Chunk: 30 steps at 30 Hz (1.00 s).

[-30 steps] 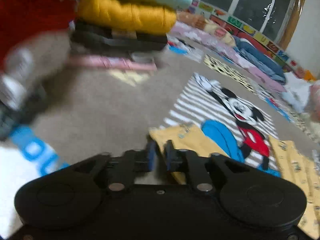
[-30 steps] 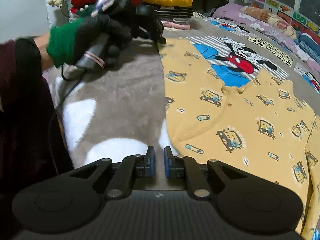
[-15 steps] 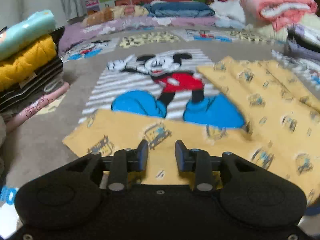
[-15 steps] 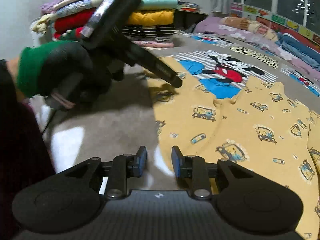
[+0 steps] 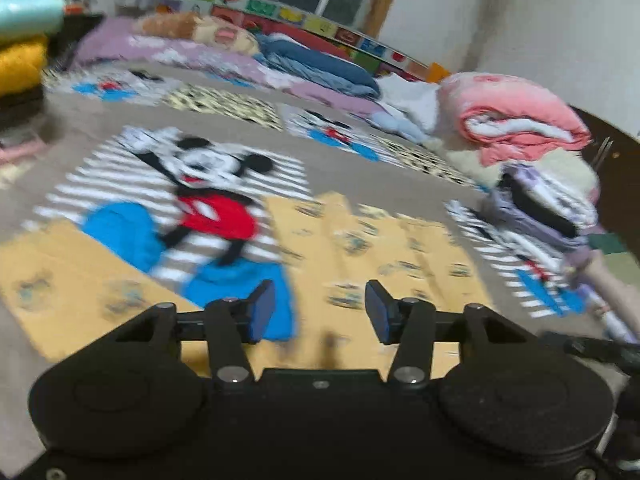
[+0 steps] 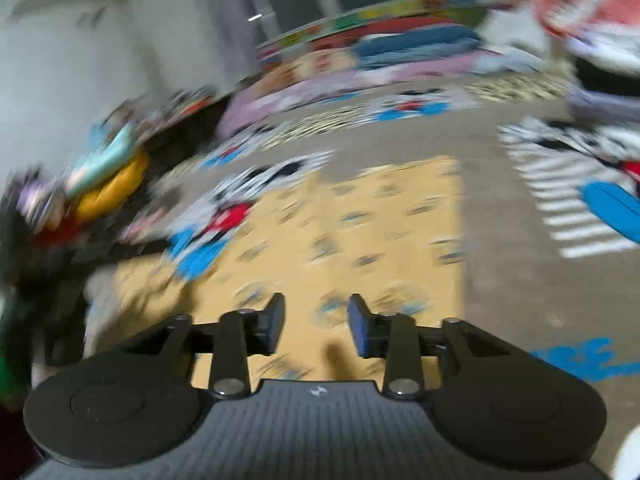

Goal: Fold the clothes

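- Left gripper (image 5: 320,312): jaws spread wide, nothing between them, poised above the yellow printed garment (image 5: 384,240).
- Right gripper (image 6: 316,322): jaws well apart, empty, over the same garment (image 6: 352,220); this view is heavily blurred.
- Garment lies flat on the grey cartoon-mouse blanket (image 5: 208,184), partly covering its print.
- Beyond, right: folded pink bedding (image 5: 516,120) atop a pile.
- Far left: stacked folded clothes (image 5: 24,40).
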Motion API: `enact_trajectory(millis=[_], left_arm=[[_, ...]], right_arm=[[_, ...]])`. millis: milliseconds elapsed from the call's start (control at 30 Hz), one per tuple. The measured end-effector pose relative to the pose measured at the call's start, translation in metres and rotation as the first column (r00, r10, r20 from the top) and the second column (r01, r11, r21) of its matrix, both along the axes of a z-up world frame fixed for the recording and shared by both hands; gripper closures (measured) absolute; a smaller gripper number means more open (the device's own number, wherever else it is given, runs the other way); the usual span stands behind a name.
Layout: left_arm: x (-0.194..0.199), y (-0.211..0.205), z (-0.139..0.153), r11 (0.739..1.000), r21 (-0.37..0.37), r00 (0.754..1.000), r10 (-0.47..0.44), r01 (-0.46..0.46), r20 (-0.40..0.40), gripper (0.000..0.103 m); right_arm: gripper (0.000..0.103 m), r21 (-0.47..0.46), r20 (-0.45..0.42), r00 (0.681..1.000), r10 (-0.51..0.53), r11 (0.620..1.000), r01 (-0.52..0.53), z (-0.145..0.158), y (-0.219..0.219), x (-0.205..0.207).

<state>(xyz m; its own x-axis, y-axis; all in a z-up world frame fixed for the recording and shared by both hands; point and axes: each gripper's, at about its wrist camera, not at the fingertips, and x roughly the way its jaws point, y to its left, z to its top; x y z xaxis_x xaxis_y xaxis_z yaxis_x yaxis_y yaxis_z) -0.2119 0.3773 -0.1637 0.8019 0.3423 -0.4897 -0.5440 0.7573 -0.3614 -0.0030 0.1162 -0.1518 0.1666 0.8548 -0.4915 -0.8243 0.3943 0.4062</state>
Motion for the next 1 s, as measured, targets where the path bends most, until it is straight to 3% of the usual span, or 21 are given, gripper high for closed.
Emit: enact_trajectory(millis=[133, 367, 567, 700, 867, 900, 967, 1000], left_arm=[[0.027, -0.027, -0.005, 0.999, 0.007, 0.998, -0.053, 0.053, -0.037, 0.049], [0.054, -0.072, -0.014, 0.979, 0.139, 0.985, -0.132, 0.146, -0.108, 0.047], [0.063, -0.08, -0.021, 0.961, 0.176, 0.973, -0.194, 0.214, -0.122, 0.047], [0.063, -0.069, -0.027, 0.97, 0.131, 0.975, -0.189, 0.204, -0.117, 0.047], [0.061, -0.054, -0.031, 0.983, 0.064, 0.981, -0.167, 0.174, -0.097, 0.047], [0.06, -0.052, -0.031, 0.984, 0.056, 0.982, -0.163, 0.169, -0.094, 0.047], [0.059, -0.049, -0.032, 0.986, 0.041, 0.984, -0.157, 0.161, -0.087, 0.047], [0.059, -0.049, -0.032, 0.987, 0.035, 0.984, -0.155, 0.158, -0.085, 0.047]], right_arm=[[0.061, -0.021, -0.044, 0.995, -0.089, 0.996, 0.088, -0.011, 0.01, 0.051], [0.057, -0.091, -0.024, 0.992, -0.123, 0.989, 0.12, -0.024, 0.051, 0.105], [0.057, -0.137, 0.07, 0.993, -0.093, 0.985, 0.102, -0.025, 0.096, 0.131], [0.057, -0.168, 0.133, 0.988, -0.076, 0.981, 0.098, -0.024, 0.123, 0.146], [0.057, -0.228, 0.147, 0.988, -0.038, 0.971, 0.071, -0.029, 0.151, 0.161], [0.059, -0.229, 0.142, 0.989, -0.029, 0.971, 0.062, -0.031, 0.153, 0.162], [0.08, -0.22, 0.165, 0.986, -0.003, 0.975, 0.04, -0.029, 0.155, 0.156], [0.086, -0.214, 0.187, 0.982, 0.006, 0.976, 0.035, -0.028, 0.155, 0.152]])
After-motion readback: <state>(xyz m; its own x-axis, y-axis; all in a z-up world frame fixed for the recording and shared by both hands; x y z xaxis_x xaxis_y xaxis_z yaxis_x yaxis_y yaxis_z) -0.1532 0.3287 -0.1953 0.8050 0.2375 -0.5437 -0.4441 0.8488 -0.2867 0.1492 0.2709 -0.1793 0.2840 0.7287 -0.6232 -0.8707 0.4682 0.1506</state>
